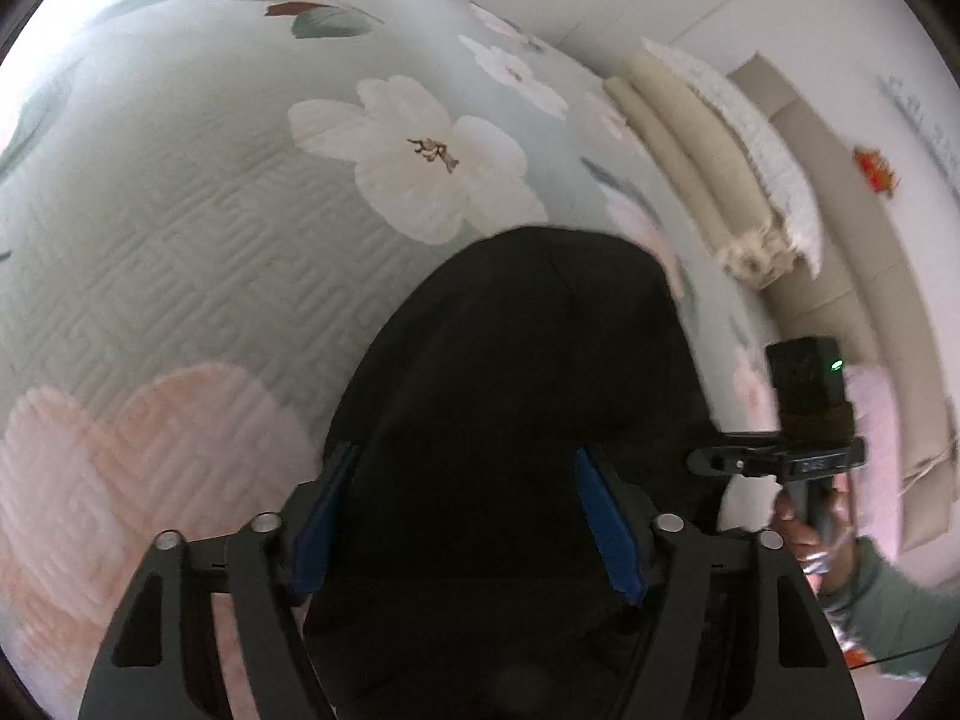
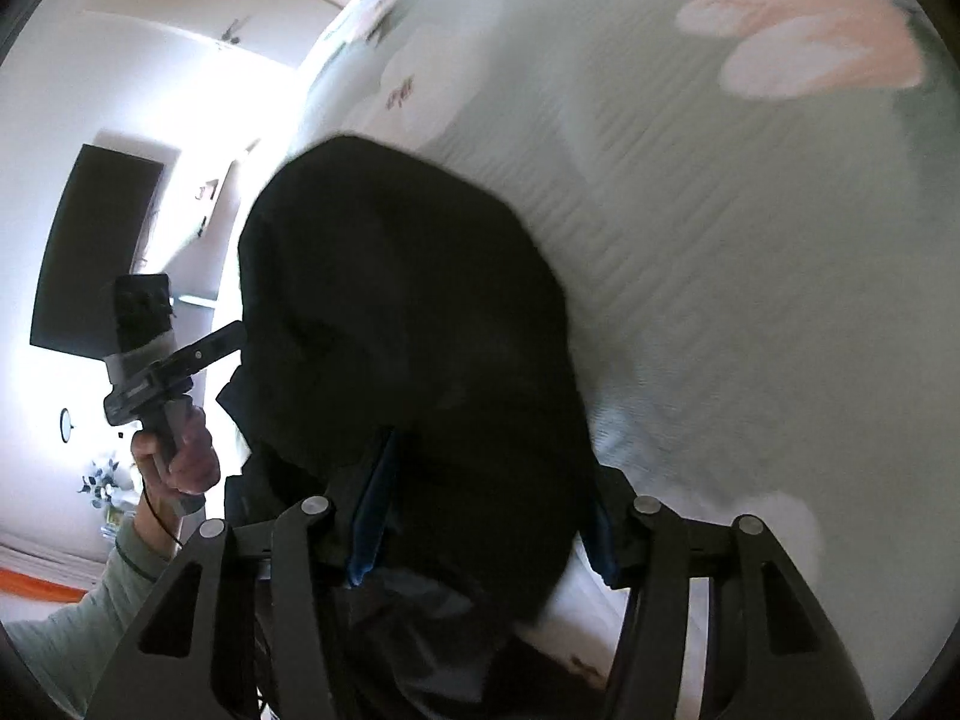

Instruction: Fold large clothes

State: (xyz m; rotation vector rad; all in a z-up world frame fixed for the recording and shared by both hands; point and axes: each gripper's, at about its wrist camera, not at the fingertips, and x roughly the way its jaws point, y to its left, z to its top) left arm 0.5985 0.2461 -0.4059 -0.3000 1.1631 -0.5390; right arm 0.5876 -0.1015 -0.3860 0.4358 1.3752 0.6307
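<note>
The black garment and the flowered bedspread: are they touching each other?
Touching. In the left wrist view the black garment lies on the flowered bedspread, with no gap along its edge.

Bedspread (image 1: 180,252) open left of black garment (image 1: 510,372); rolled bedding (image 1: 690,168) blocks far edge.

Left gripper (image 1: 465,516) over black garment (image 1: 510,360) on floral bedspread (image 1: 180,240).
Blue pads (image 1: 606,525) apart, garment filling the gap; can't tell if they press it. Beyond the garment: a white flower (image 1: 420,162). Right of the garment: right gripper (image 1: 780,456) in a hand (image 1: 810,534), grey sleeve (image 1: 888,618); rolled beige bedding (image 1: 690,162) further back.
</note>
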